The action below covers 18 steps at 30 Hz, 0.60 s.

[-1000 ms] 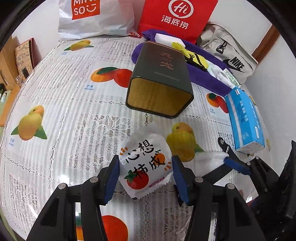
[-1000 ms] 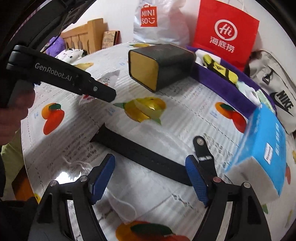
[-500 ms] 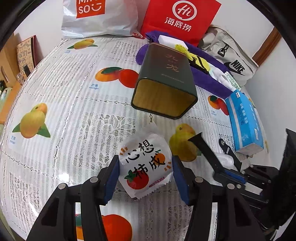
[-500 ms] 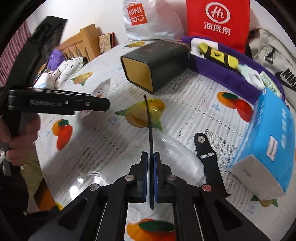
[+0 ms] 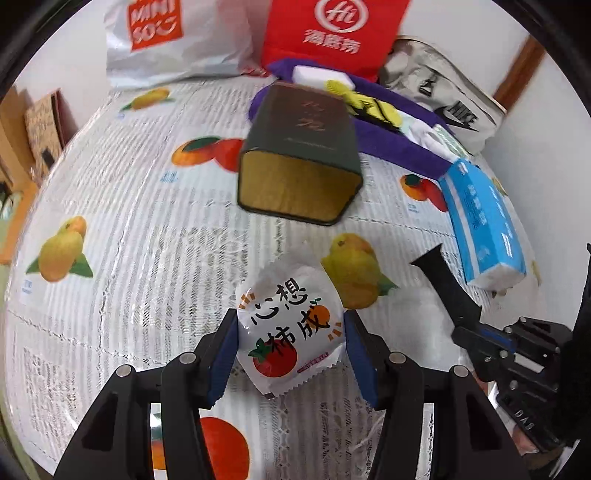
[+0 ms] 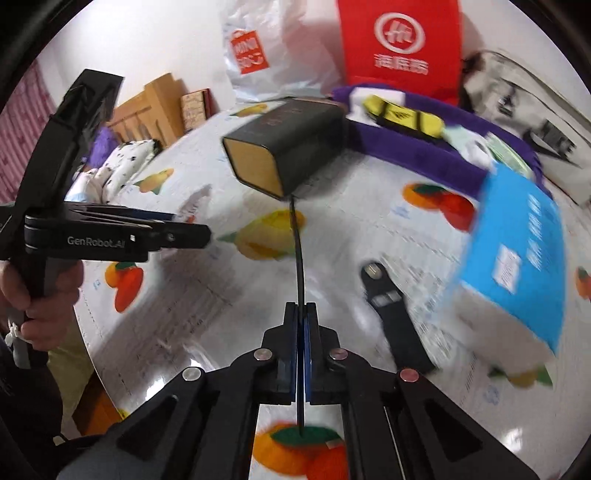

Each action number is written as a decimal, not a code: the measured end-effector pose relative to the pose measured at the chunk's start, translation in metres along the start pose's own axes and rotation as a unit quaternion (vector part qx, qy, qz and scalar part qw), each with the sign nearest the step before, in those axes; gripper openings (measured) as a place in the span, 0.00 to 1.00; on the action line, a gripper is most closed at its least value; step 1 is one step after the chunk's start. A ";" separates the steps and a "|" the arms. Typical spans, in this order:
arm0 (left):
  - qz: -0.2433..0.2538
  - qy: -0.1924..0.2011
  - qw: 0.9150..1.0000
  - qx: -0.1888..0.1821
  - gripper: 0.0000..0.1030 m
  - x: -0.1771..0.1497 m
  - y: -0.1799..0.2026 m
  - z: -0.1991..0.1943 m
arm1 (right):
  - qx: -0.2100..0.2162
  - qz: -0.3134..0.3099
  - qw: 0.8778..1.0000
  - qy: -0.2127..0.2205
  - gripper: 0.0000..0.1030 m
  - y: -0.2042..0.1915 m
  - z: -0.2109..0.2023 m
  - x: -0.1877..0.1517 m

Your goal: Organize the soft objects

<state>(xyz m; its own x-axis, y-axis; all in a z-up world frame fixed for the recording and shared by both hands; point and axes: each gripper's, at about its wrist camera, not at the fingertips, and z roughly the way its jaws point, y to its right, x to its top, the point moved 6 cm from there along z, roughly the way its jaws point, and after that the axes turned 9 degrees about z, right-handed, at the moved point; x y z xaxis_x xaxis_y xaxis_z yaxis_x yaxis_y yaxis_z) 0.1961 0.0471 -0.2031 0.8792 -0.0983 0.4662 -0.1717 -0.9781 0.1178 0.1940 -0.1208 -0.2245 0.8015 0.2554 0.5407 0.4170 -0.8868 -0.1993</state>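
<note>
A white snack packet [image 5: 288, 332] printed with a tomato sits between the blue pads of my left gripper [image 5: 290, 350], which is shut on it just above the fruit-print tablecloth [image 5: 129, 221]. In the right wrist view the left gripper [image 6: 199, 236] shows from the side at the left, with a person's hand [image 6: 40, 295] on its handle. My right gripper [image 6: 300, 317] is shut on a thin black strap [image 6: 299, 258], seen edge-on and curving up towards the tin. From the left wrist view the right gripper [image 5: 476, 332] holds the strap [image 5: 443, 280] at the right.
A dark green tin [image 5: 299, 162] lies on its side, gold mouth towards me. A blue tissue pack [image 5: 484, 225] lies at the right, and a second black strap piece [image 6: 391, 314] beside it. A purple cloth [image 5: 399, 147] with small items and bags [image 5: 332, 33] line the back.
My right gripper went from open over the flat black strap to shut on it, and has raised it and rolled so it shows edge-on. The left gripper kept its hold on the packet.
</note>
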 end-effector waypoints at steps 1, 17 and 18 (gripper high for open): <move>-0.001 -0.003 1.000 -0.002 0.52 -0.001 0.001 0.000 | -0.002 0.007 1.000 0.000 0.03 0.004 -0.003 -0.003; -0.009 -0.004 1.000 -0.009 0.52 -0.018 0.020 -0.014 | -0.065 0.082 0.994 0.006 0.03 0.062 -0.049 -0.061; -0.008 -0.005 1.000 -0.011 0.52 -0.019 0.022 -0.015 | -0.069 0.085 0.994 0.003 0.03 0.064 -0.049 -0.063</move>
<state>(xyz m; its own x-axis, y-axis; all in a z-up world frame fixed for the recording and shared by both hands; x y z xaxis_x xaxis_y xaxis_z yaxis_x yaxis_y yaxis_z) 0.1694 0.0303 -0.1963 0.8863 -0.0849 0.4553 -0.1672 -0.9754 0.1435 0.1490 -0.2129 -0.2312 0.8529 0.0960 0.5131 0.2135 -0.9612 -0.1750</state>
